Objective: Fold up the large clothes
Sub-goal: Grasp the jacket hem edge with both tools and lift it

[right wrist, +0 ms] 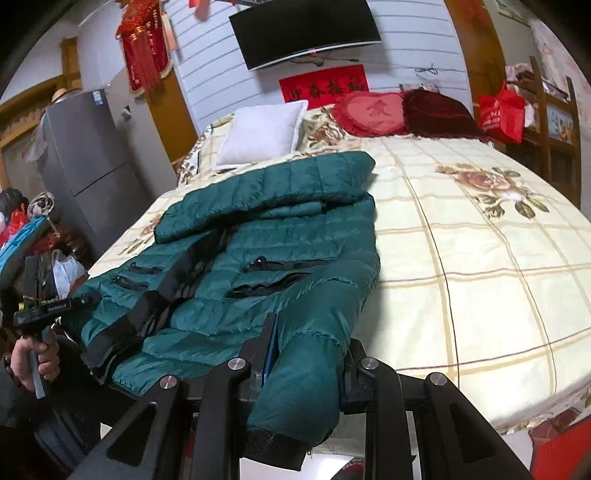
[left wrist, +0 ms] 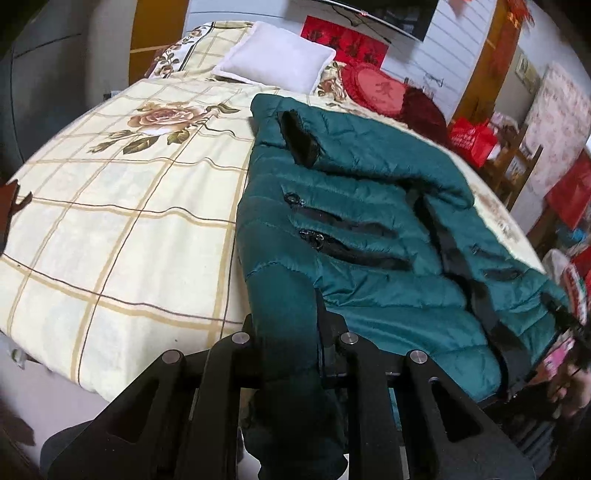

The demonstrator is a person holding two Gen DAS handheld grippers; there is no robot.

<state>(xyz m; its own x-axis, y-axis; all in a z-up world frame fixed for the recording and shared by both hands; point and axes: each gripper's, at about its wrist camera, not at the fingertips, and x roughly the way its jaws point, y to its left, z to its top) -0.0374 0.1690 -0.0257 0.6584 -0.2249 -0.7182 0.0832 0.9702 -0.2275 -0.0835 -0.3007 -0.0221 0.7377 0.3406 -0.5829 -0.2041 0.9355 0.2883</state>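
Teal jacket sleeve in right claw

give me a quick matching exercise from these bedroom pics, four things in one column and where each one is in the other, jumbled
Things:
1. green puffer jacket
2. white pillow
3. television
4. red heart cushion

Places:
A. mounted on the wall above the red banner
B. spread on the bed, one sleeve in each gripper
C. at the head of the bed, touching the dark red cushion
D. at the head of the bed, nearest the grey fridge

Pairs: 1-B, 2-D, 3-A, 4-C
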